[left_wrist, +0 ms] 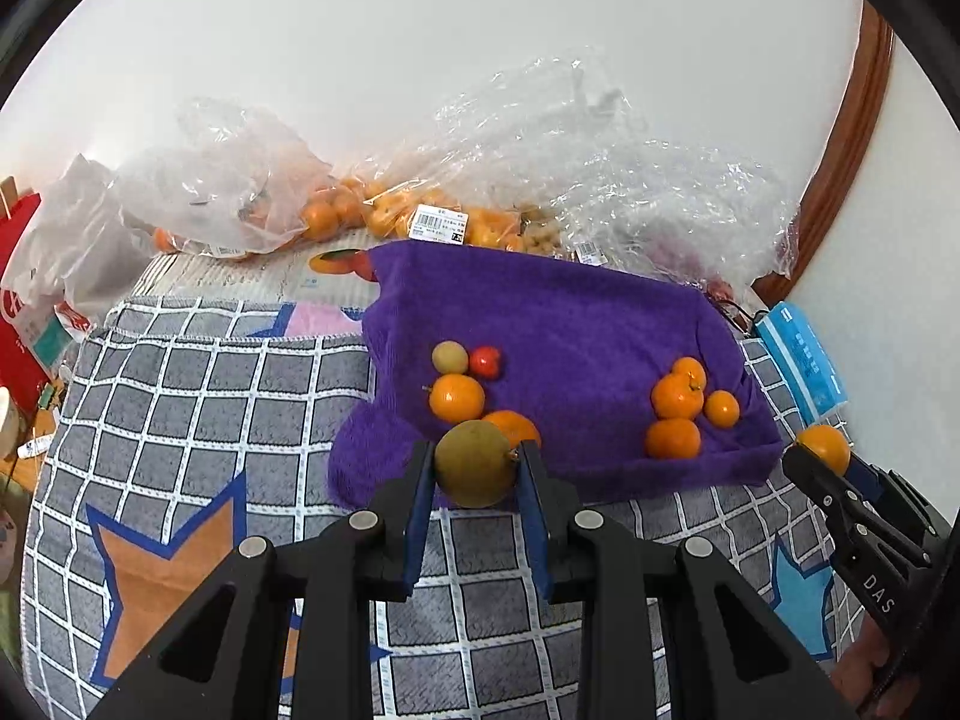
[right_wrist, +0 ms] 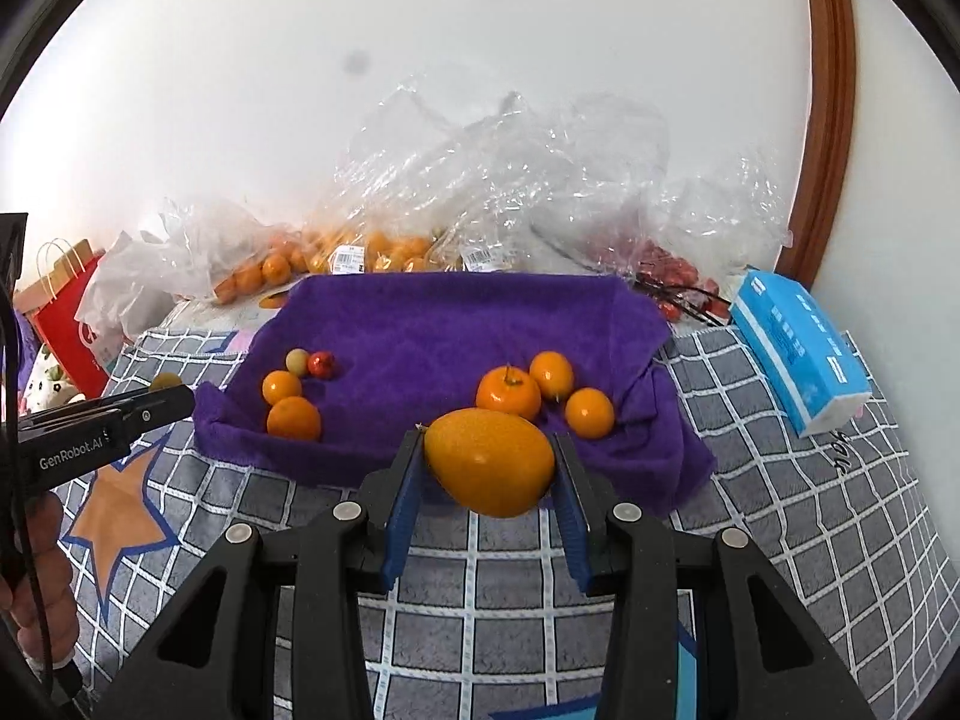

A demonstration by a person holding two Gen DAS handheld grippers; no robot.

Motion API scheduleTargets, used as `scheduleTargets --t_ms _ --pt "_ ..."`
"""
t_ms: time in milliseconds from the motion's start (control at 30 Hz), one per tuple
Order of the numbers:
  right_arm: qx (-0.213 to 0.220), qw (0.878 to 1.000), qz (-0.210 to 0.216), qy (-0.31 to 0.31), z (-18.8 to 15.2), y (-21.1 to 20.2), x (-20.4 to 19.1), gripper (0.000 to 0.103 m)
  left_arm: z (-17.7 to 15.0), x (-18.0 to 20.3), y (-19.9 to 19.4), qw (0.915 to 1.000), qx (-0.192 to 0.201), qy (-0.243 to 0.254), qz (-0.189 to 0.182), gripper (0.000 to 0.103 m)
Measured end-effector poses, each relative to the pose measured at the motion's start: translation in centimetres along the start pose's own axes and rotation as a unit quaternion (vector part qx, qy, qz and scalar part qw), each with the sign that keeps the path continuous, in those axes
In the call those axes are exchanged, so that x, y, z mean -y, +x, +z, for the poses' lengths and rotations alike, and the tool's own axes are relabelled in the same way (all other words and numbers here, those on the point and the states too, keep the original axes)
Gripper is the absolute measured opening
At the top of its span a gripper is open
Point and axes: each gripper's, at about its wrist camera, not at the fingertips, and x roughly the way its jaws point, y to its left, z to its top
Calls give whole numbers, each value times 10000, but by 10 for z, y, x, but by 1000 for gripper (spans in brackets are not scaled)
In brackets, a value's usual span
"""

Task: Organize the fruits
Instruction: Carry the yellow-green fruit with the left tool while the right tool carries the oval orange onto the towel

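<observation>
In the left wrist view my left gripper (left_wrist: 475, 451) is shut on a round brown-green fruit (left_wrist: 474, 474), held above the near edge of a purple towel (left_wrist: 570, 312). My right gripper (right_wrist: 487, 445) is shut on a large oval orange fruit (right_wrist: 489, 468) above the towel's (right_wrist: 456, 318) front edge. On the towel's left lie two oranges (right_wrist: 294, 418), a pale small fruit (right_wrist: 297, 361) and a red one (right_wrist: 322, 364). To the right sits a cluster of oranges (right_wrist: 509, 393). Each gripper shows at the edge of the other's view: right gripper (left_wrist: 823, 457), left gripper (right_wrist: 168, 391).
Clear plastic bags (right_wrist: 480, 180) with oranges (right_wrist: 276, 267) and red fruit are piled against the white wall behind the towel. A blue tissue pack (right_wrist: 798, 348) lies to the right and a red paper bag (right_wrist: 66, 300) stands to the left. A checked blanket (right_wrist: 780, 480) with star patterns covers the surface.
</observation>
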Motion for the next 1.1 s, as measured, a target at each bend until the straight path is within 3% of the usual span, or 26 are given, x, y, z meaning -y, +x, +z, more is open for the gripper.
scheduleTargets --t_ms 400,1100 --pt "32 10000 59 43 22 38 8 41 24 8 19 9999 -41 32 120 26" --pt "-181 9997 -127 -74 52 118 15 41 53 -14 73 9992 -255 -284 114 26"
